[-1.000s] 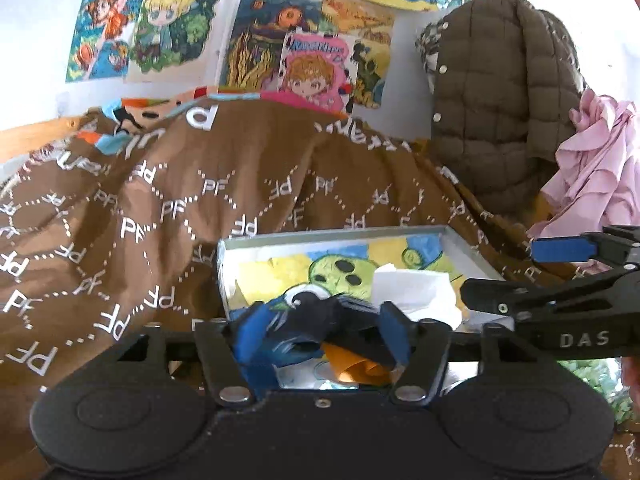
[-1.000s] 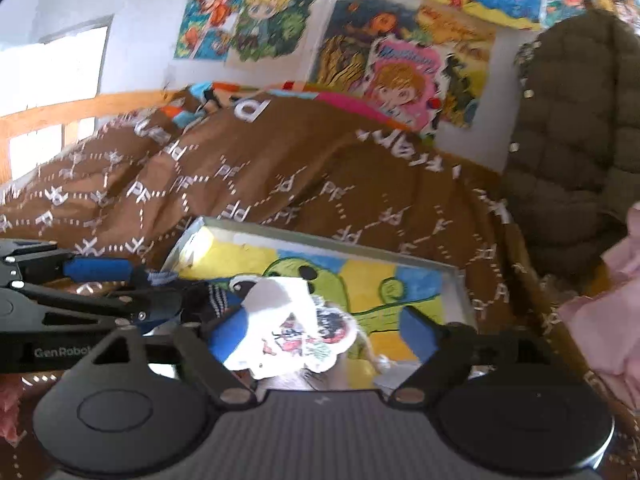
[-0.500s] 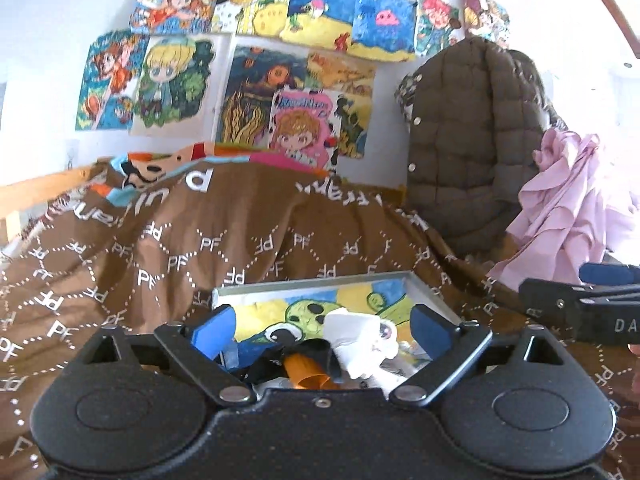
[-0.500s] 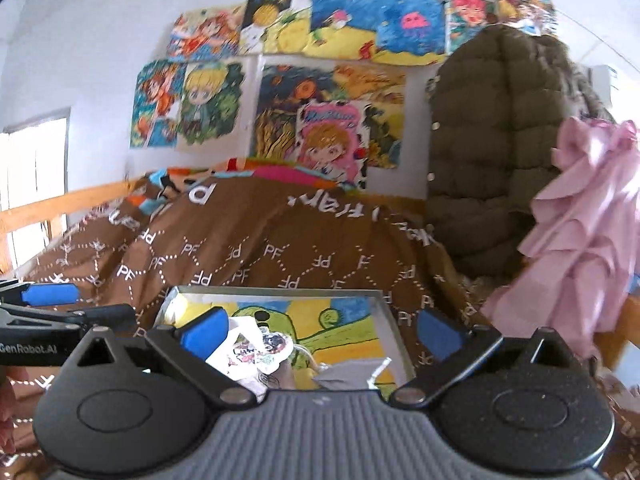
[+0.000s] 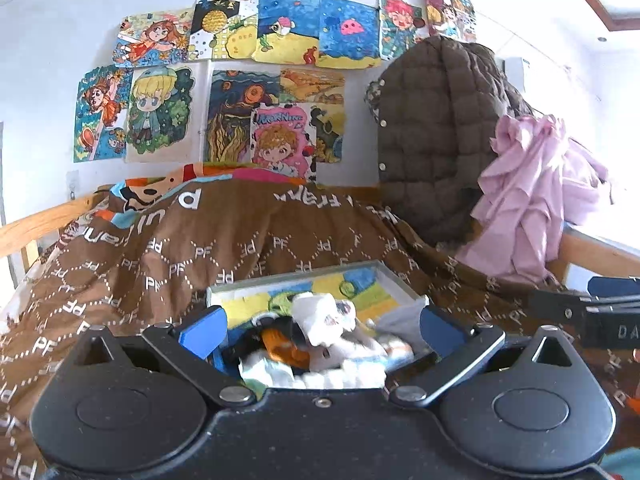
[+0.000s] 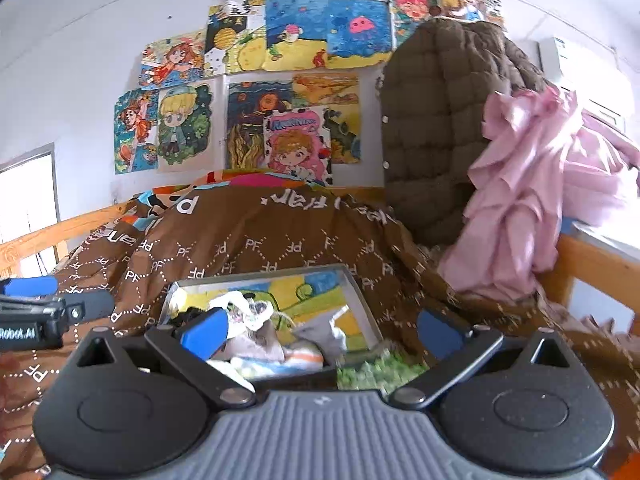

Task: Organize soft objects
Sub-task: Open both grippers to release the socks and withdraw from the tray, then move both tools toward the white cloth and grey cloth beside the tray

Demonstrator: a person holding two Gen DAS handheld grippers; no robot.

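The soft items [image 5: 320, 332], probably socks, already lie heaped in the shallow box [image 6: 352, 280] on the bed. Left gripper [image 5: 320, 330] is opening, empty; right gripper [image 6: 320, 330] stands spread, empty. Little appears left.

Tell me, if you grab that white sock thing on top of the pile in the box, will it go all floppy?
Probably floppy: the white sock lies crumpled and folded over the other soft things in the box. It likely weighs little, since it sits high on the pile without squashing it. It shouldn't roll; it may drag a neighbour along.
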